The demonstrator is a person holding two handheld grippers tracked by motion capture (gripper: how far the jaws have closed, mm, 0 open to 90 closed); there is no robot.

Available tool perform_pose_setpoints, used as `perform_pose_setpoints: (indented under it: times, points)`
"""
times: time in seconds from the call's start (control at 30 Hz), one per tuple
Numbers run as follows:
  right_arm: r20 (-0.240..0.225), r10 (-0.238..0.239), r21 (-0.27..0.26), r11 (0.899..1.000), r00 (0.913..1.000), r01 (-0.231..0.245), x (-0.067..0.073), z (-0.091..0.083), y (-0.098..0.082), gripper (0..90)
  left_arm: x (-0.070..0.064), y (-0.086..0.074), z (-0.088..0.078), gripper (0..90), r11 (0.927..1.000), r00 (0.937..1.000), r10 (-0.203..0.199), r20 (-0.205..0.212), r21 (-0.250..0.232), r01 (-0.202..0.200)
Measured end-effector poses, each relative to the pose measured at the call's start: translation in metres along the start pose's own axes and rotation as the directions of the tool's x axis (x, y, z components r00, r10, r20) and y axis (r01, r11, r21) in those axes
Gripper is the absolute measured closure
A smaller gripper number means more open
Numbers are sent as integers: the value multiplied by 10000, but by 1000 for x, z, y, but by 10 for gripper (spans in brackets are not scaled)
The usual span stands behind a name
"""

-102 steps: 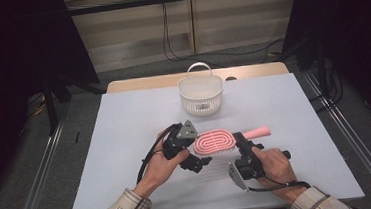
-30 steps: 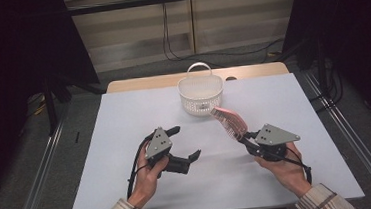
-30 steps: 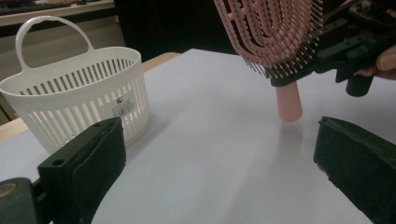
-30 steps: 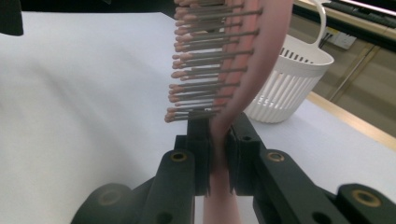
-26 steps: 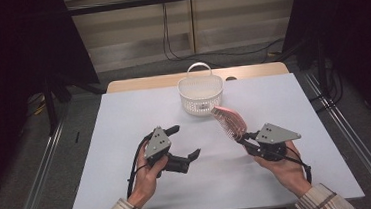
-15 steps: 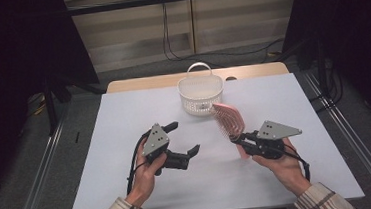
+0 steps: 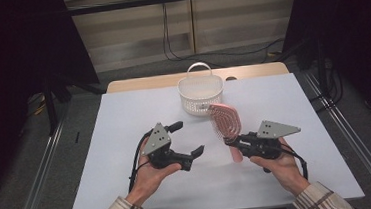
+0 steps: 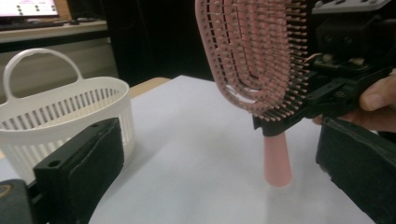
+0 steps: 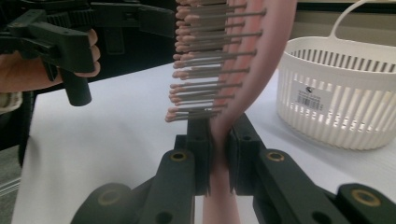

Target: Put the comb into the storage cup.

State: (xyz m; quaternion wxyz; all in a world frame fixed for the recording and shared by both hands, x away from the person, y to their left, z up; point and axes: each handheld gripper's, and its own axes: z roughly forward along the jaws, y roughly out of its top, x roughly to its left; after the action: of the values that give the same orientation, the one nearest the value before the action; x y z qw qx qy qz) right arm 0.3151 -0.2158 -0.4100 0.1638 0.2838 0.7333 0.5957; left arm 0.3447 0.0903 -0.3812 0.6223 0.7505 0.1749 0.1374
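A white table [image 7: 124, 114] stands in a dim room, with a cabled wall behind it. Above it, a pink hairbrush [image 7: 226, 123] stands nearly upright, pinched at the neck by the right gripper [image 7: 232, 142], bristled head above the jaws and handle hanging below them. Just beyond the brush head sits a white slotted basket [image 7: 200, 92], seemingly empty. Across from the brush, the left gripper [image 7: 197, 150] is spread wide, holding nothing. Lifting looks done; lowering the brush into the basket probably remains.
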Motion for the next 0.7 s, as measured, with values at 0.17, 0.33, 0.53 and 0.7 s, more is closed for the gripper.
perform_pose_setpoints:
  times: [0.17,0.33,0.53,0.7]
  points:
    - [-447,51,-205,9998,9990,-60,1,1,1,819,-2,2,1,10,9999,10000,54,11,-162,-54]
    - [-715,108,-302,9995,9974,-130,1,1,0,819,-3,7,3,11,9994,9999,6,167,-348,0]
    - [-933,98,-396,9991,9956,-135,2,4,1,819,-5,16,9,10,9992,9994,155,308,-379,-143]
    - [-1095,51,-356,9993,9940,-90,1,7,3,819,-5,23,16,9,9986,9984,325,465,-439,-304]
